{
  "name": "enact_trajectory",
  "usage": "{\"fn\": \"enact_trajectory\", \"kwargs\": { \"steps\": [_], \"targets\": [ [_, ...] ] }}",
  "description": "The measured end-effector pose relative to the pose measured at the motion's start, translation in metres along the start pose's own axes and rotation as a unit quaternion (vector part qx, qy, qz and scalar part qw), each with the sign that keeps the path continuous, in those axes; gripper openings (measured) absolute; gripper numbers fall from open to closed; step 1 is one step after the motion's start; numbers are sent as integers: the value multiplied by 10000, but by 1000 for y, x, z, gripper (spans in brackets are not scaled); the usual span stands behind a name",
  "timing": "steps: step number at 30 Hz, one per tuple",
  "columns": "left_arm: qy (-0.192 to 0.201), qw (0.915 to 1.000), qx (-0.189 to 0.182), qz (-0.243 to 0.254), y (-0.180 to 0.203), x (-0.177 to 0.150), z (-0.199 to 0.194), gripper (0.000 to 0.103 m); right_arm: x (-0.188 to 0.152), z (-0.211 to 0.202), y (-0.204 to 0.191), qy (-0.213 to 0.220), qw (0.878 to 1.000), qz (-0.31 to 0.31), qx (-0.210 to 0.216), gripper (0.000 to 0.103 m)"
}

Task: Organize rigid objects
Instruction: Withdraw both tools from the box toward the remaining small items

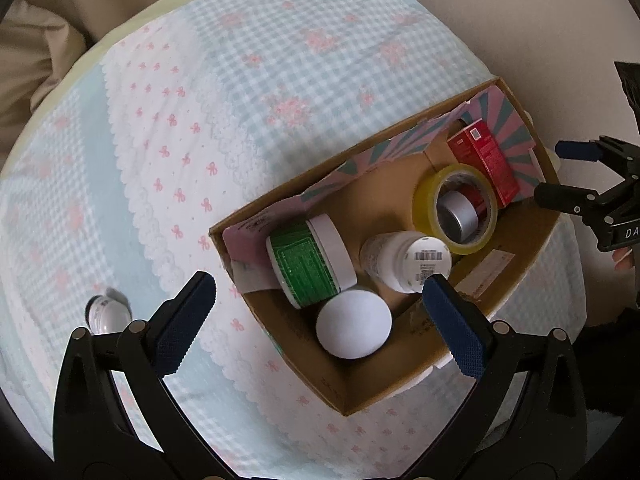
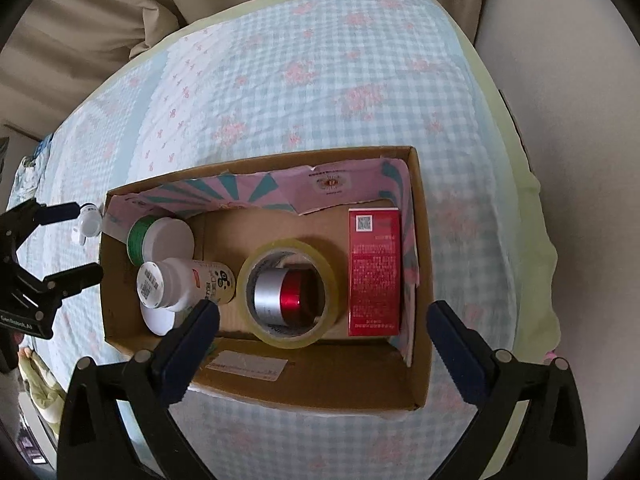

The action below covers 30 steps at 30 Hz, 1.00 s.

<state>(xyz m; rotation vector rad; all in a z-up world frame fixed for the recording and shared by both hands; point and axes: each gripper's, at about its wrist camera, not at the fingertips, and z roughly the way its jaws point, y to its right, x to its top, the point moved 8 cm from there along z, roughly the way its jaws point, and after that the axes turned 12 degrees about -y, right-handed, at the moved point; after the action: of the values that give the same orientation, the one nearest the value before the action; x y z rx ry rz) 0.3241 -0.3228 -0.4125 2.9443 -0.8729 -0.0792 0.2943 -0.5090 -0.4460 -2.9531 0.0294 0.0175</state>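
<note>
Cardboard box (image 2: 420, 280) gathers most items; we hold both claws, left claw (image 1: 320, 320) and right claw (image 2: 324, 334), apart and empty, since one small bottle (image 1: 106, 312) lies outside left.

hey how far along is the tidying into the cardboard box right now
Mostly done. The cardboard box already holds the green jar, white bottle, white ball, tape roll with a red-and-silver can inside it, and the red carton. Nothing is in hand: the left gripper and right gripper are both open. One small bottle is left on the cloth outside the box.
</note>
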Motion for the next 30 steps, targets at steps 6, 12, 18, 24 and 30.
{"fn": "enact_trajectory", "kwargs": {
  "steps": [6, 12, 18, 24, 30],
  "targets": [
    [48, 10000, 12, -25, 5, -7, -9, 103, -3, -9, -3, 98, 9999, 40, -18, 103],
    [187, 9998, 16, -78, 9, -18, -23, 103, -10, -25, -5, 260, 9996, 79, -48, 103],
    [428, 9989, 74, -158, 14, -33, -51, 103, -21, -44, -13, 430, 9990, 34, -149, 103],
    [724, 9964, 95, -437, 12, -58, -91, 103, -34, -77, -32, 668, 9966, -174, -444, 103],
    [1074, 9901, 201, -881, -11, -101, -138, 103, -44, -116, -69, 991, 9919, -509, -613, 103]
  ]
}}
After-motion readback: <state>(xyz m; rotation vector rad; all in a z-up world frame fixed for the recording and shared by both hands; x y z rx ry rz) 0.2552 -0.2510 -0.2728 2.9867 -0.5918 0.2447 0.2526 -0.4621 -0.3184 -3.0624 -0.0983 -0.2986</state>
